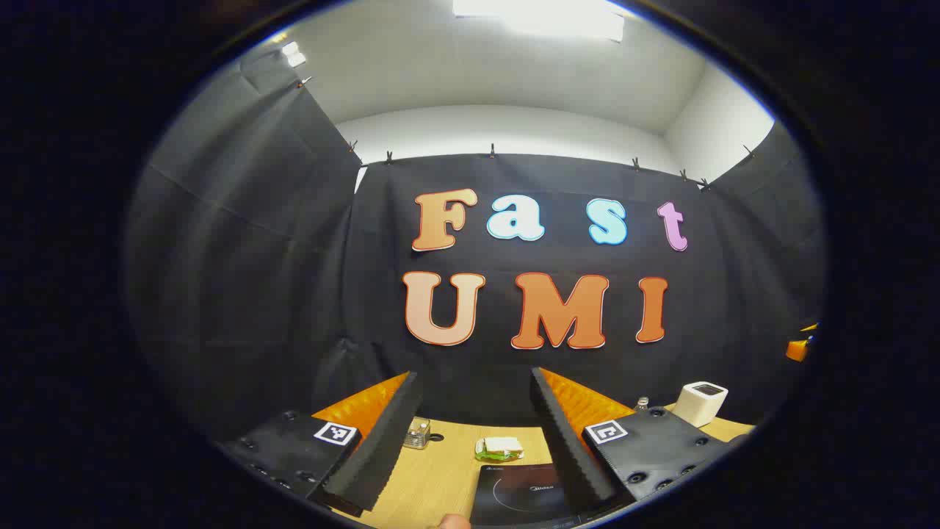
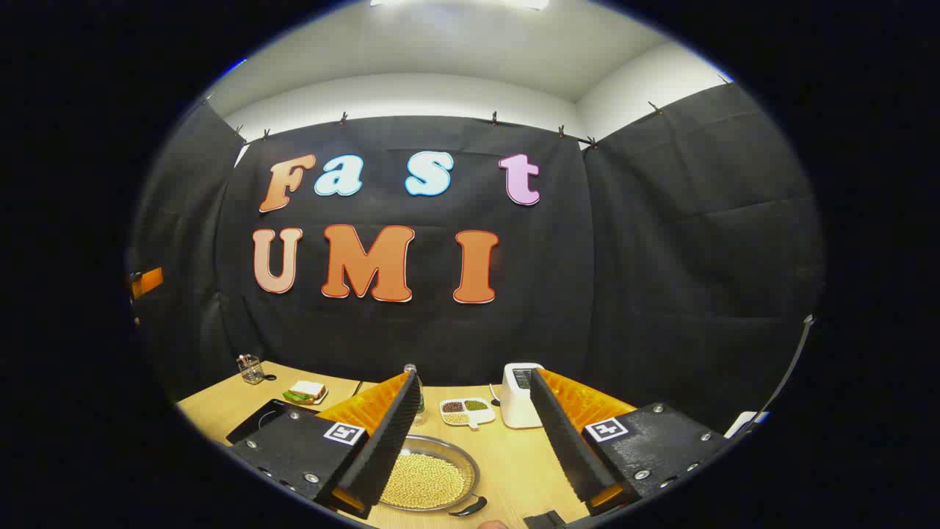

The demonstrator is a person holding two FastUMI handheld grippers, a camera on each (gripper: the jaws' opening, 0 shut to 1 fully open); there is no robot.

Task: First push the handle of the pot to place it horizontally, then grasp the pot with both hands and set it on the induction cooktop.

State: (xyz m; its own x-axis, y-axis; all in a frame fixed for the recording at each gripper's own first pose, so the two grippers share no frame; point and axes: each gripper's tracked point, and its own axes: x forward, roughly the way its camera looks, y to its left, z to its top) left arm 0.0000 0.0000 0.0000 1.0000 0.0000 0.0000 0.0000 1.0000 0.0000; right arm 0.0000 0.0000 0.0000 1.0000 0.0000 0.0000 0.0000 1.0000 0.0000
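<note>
Hovering above the wooden table [image 2: 514,455], both grippers gape wide and hold nothing: right gripper [image 2: 470,433] over the bean-filled pot [image 2: 429,481], left gripper [image 1: 474,433] over the black induction cooktop [image 1: 518,496] beside a sandwich [image 1: 499,447]

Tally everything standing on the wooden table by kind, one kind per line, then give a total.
Black induction cooktop: 1
Round metal pot of yellow beans: 1
White toaster: 1
White divided dish of grains: 1
Sandwich on a plate: 1
Clear glass holder: 1
Glass bottle: 1
Total: 7
</note>
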